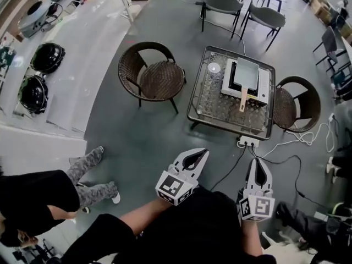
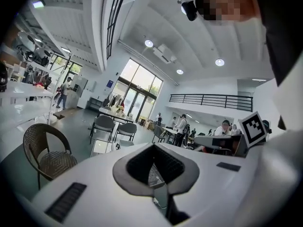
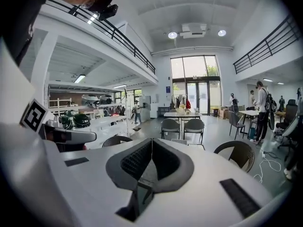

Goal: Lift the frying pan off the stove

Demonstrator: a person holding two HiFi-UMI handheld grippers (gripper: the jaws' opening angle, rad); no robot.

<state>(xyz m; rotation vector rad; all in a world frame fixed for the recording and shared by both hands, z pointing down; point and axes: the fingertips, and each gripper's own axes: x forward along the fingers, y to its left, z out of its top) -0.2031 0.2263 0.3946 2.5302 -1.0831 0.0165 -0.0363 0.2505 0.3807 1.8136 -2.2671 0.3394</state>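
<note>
The grey square frying pan [image 1: 246, 72] sits on the white stove [image 1: 264, 90], its wooden handle [image 1: 242, 99] pointing toward me. The stove stands on a low glass-topped table [image 1: 212, 100]. My left gripper [image 1: 205, 150] and right gripper [image 1: 258, 160] hover near my body, well short of the table, tips aimed at it. Both are shut with nothing between the jaws. In the left gripper view the left gripper [image 2: 152, 146] has its pads together, and the right gripper [image 3: 151, 140] looks the same in its own view.
A wicker chair [image 1: 154, 76] stands left of the table and another [image 1: 298, 101] at its right. A power strip [image 1: 248, 142] with cables lies on the floor before the table. Two grey chairs [image 1: 223, 4] stand behind. A person's legs [image 1: 88, 175] are at left.
</note>
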